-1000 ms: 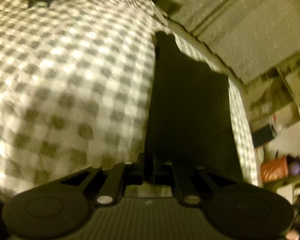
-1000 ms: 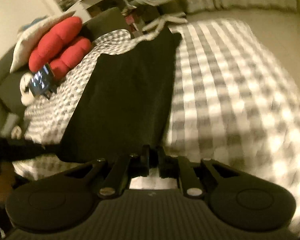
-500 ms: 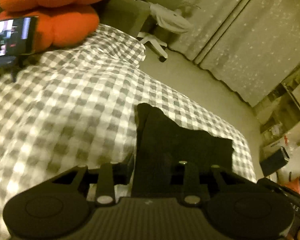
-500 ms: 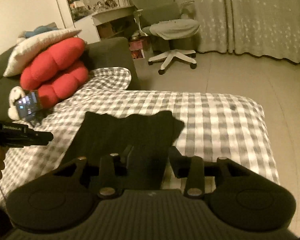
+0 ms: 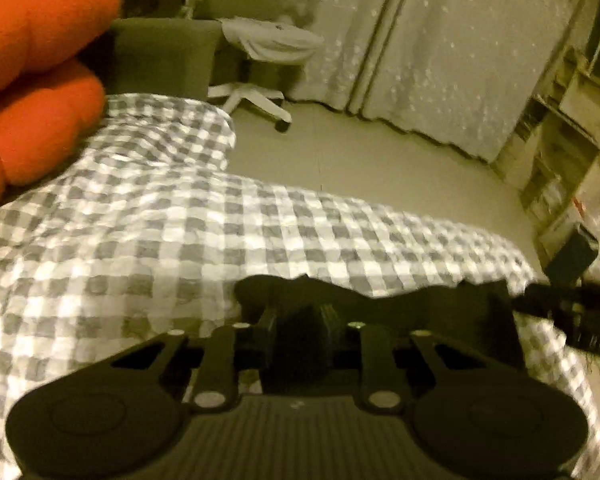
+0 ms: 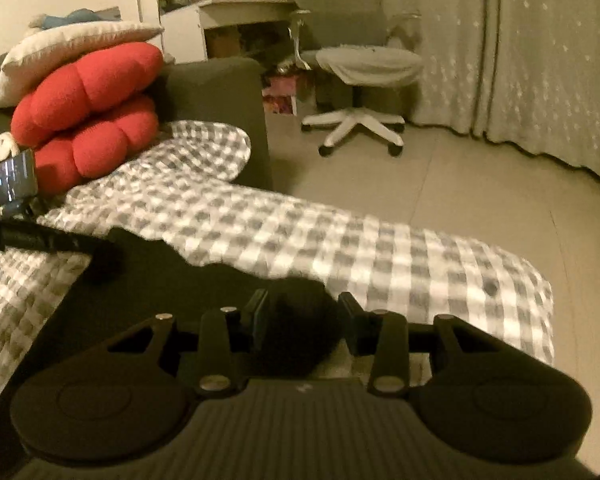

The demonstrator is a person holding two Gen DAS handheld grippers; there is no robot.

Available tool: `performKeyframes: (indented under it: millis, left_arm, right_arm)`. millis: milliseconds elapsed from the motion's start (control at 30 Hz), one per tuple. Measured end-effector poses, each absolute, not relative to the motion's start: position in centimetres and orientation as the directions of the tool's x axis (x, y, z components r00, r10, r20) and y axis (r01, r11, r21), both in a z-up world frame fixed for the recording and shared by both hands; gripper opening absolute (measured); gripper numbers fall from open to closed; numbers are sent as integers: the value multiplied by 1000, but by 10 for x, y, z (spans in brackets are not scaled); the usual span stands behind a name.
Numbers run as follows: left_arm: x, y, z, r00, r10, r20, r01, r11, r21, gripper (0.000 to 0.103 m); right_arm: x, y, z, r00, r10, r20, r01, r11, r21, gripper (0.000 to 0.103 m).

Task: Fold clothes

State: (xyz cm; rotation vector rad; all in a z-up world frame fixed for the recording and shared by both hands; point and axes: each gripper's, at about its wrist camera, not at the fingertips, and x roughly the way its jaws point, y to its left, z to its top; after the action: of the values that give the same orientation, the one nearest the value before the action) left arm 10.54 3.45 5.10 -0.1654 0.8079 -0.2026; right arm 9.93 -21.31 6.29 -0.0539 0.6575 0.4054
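Note:
A black garment (image 5: 440, 308) lies flat on the grey-and-white checked bed cover (image 5: 180, 240), its far edge wavy. My left gripper (image 5: 298, 320) hovers low over the garment's near left part. Its jaws are closing, with dark cloth showing in the narrow gap and no clear press from the pads. In the right wrist view the same garment (image 6: 148, 280) spreads to the left across the checked cover (image 6: 300, 236). My right gripper (image 6: 302, 316) sits over its right end, jaws well apart, and a dark hump of cloth shows between them.
Red cushions (image 6: 88, 112) and a pale pillow are stacked at the head of the bed, with a lit phone (image 6: 12, 176) beside them. Beyond the bed are bare floor, a swivel chair (image 6: 360, 80), curtains (image 5: 440, 60) and shelves (image 5: 572, 140).
Both grippers went from shut on the garment's edge to jaws apart. Both views swung up and back, so the garment now lies short across the bed. The left jaws have narrowed again.

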Motion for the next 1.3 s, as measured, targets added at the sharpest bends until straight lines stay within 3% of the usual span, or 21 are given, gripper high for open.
performKeyframes:
  millis: [67,233,267,300,333,467,533,800,1100,1300]
  left_arm:
    - [109,35,46,661,-255,-706,129,965,-228,14]
    - [115,40,40,663,-282,-694,146,957,-249,14]
    - [115,41,40,664,-290,-689,153,955,-255,14]
    - [116,43,40,667,-298,-683,158,952,-262,14]
    - [117,44,39,668,-304,-679,160,950,-267,14]
    - [122,44,35,672,-325,-666,184,944,-275,12]
    - [125,40,33,670,-338,-661,222,941,-257,4]
    - [125,32,42,704,-362,-611,275,932,-234,3]
    - [130,27,33,699,-292,-652,248,955,-162,4]
    - [125,35,38,696,-293,-655,207,956,-208,7]
  right_arm:
    - [104,-213,58,708,360,-608,-393,916,85,42]
    - [116,-212,47,682,358,-637,-394,915,92,41]
    - [116,-212,48,684,354,-638,-391,916,89,33]
    - [117,-212,49,686,350,-638,-388,917,86,16]
    - [117,-212,49,688,346,-638,-386,919,82,10]
    - [113,-212,53,694,346,-631,-377,922,90,7]
    - [111,-211,55,699,340,-629,-377,923,80,6]
    - [111,-213,55,723,300,-623,-330,941,71,6]
    - [114,-210,49,718,297,-630,-308,947,94,7]
    - [115,-209,47,712,293,-638,-306,947,93,13]
